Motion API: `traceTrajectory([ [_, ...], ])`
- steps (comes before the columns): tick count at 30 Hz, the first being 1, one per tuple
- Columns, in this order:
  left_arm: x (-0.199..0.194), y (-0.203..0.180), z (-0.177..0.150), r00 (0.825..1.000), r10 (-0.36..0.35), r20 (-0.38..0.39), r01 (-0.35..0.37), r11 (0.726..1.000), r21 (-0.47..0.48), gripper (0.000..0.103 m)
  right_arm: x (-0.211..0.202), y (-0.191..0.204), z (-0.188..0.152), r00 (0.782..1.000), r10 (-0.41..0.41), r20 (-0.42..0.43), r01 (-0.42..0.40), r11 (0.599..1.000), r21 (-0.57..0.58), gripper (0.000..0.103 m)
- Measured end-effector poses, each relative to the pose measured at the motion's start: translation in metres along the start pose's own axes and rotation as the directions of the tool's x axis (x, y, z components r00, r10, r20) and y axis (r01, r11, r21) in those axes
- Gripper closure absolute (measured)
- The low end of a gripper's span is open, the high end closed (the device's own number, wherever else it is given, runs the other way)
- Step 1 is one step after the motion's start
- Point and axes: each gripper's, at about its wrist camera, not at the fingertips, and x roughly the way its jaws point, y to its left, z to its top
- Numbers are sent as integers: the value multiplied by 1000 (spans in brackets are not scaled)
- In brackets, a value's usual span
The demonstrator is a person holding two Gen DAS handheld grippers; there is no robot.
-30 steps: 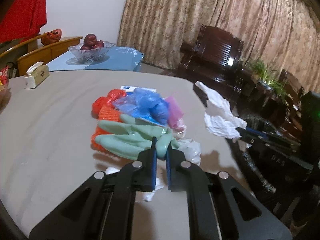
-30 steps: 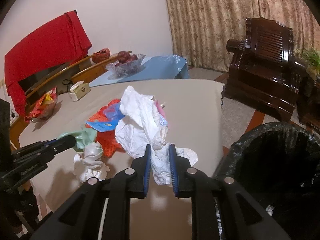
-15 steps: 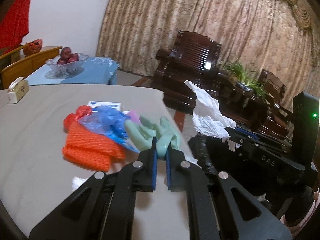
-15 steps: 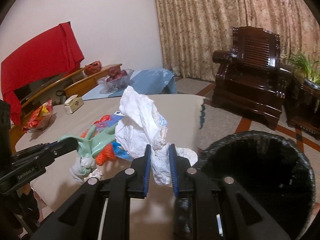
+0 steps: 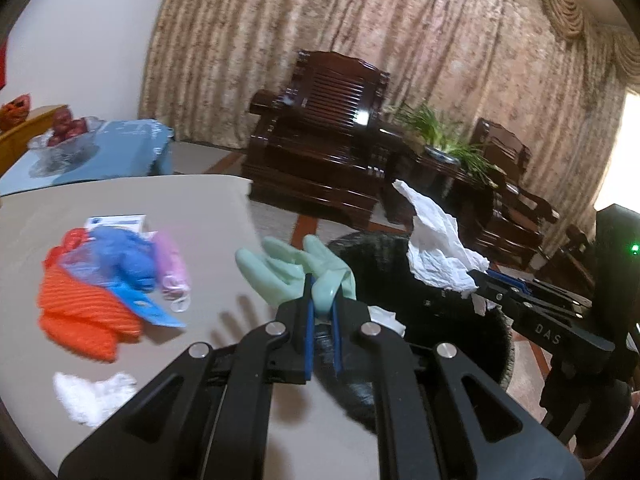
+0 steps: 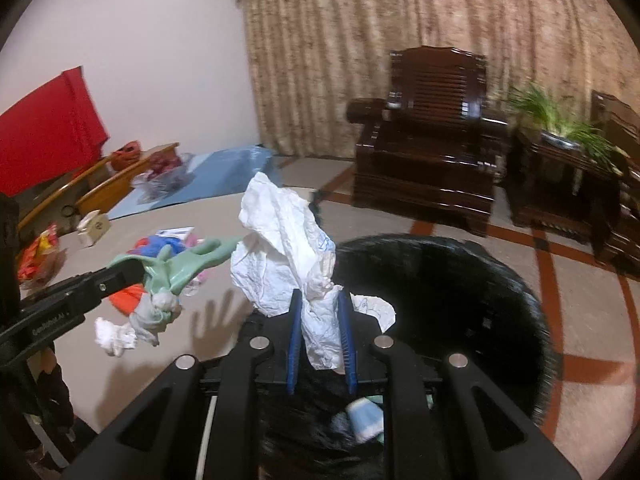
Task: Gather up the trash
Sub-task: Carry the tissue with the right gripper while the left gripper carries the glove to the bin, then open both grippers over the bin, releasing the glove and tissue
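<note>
A dark carved armchair stands before the patterned curtains at 12 o'clock, with a potted plant on a dark side stand at 2 o'clock. Over at 10 o'clock a glass fruit bowl sits on a blue cloth. On the grey table, at 9 o'clock from the left tongs, lies a heap of rubbish: an orange mesh bag, blue plastic bags, a pink wrapper and, nearer, a white tissue wad.

The black-lined trash bin stands just off the table's edge, below both tongs; a small white and blue scrap lies inside it.

The left tongs are clamped on a pale green rubber glove, held clear of the table at its edge beside the bin. The right tongs are closed on a crumpled white plastic bag, held over the bin's near rim.
</note>
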Motion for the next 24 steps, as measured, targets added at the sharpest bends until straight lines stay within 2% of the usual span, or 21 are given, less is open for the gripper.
traceTrajectory([
  [8, 46, -42, -8, 994, -83, -66, 87, 995, 56, 97, -9, -45, -21, 995, -97, -34, 99, 993, 59, 85],
  [15, 75, -65, -19, 987, -119, -112, 129, 987, 91, 97, -7, -73, -37, 988, -137, -68, 144, 984, 106, 85],
  [18, 83, -70, -22, 982, -134, -133, 147, 985, 93, 95, -5, -77, -40, 984, -154, -87, 163, 981, 105, 80],
  [21, 83, -67, -25, 981, -135, -136, 148, 985, 89, 78, -4, -77, -44, 980, -171, -99, 180, 979, 94, 61],
  [22, 83, -66, -25, 982, -133, -132, 145, 986, 86, 68, -4, -77, -45, 979, -180, -100, 189, 978, 89, 48],
  [23, 81, -64, -26, 984, -126, -126, 137, 987, 83, 62, -5, -76, -45, 977, -189, -98, 198, 976, 87, 36],
  [24, 80, -62, -25, 985, -121, -125, 132, 988, 80, 62, -6, -76, -46, 976, -198, -94, 206, 975, 87, 32],
])
